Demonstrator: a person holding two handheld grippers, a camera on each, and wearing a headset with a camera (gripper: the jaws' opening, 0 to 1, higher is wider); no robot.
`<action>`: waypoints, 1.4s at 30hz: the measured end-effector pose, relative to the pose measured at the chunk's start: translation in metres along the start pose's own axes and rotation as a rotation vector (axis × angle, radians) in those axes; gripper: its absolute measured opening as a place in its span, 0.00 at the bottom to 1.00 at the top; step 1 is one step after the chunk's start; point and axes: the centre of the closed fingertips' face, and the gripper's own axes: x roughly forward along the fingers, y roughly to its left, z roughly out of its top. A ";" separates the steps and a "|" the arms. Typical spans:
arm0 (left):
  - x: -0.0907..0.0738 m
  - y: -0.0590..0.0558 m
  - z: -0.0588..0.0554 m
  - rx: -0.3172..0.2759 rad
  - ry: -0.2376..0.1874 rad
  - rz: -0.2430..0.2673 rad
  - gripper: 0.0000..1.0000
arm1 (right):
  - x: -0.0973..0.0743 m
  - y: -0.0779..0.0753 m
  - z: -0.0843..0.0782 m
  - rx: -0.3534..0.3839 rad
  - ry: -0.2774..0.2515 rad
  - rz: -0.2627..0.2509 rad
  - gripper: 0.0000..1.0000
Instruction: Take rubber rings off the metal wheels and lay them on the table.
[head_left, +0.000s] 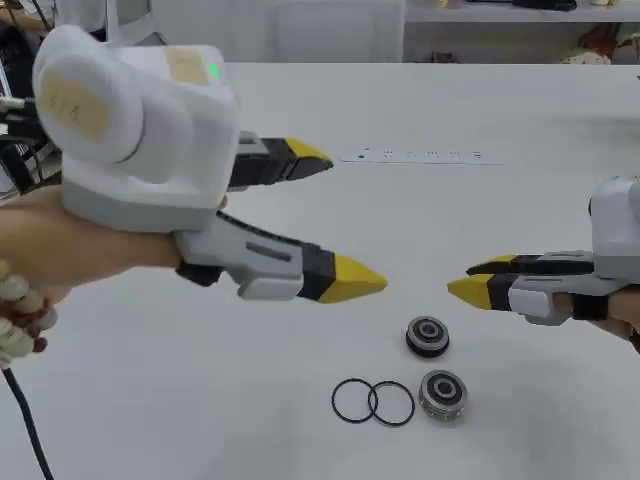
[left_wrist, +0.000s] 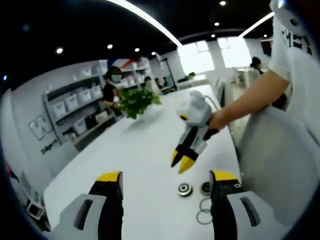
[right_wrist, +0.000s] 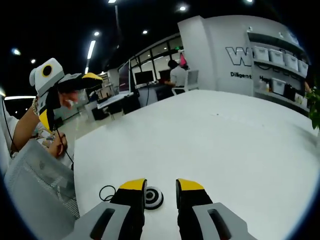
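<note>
Right gripper (head_left: 462, 280): jaws barely parted, empty. Left gripper (head_left: 355, 222): jaws wide, empty. Black-rimmed wheel (head_left: 428, 336) flat on table (head_left: 200, 400), just below right tips, nearer right. Second wheel (head_left: 443, 393) and two loose rings (head_left: 372, 400) lie beside it.

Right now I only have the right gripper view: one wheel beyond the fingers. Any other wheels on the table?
Observer: Two in the head view, a far wheel and a near wheel, close together.
Operator: Any rings off?
Observer: Two rubber rings lie flat on the table, left of the near wheel in the head view, edges meeting.
Operator: Left gripper?
Observer: The left gripper is wide open, holding nothing, up above the table.
</note>
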 end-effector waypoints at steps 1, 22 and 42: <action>0.005 0.000 0.004 0.004 -0.011 -0.009 0.71 | 0.001 -0.001 -0.002 -0.003 0.007 0.000 0.21; 0.101 -0.014 -0.078 -0.069 0.037 -0.014 0.34 | 0.005 -0.003 -0.032 0.039 0.087 0.009 0.19; 0.127 -0.043 -0.121 -0.167 0.127 -0.068 0.21 | 0.014 0.010 -0.060 0.010 0.195 0.056 0.19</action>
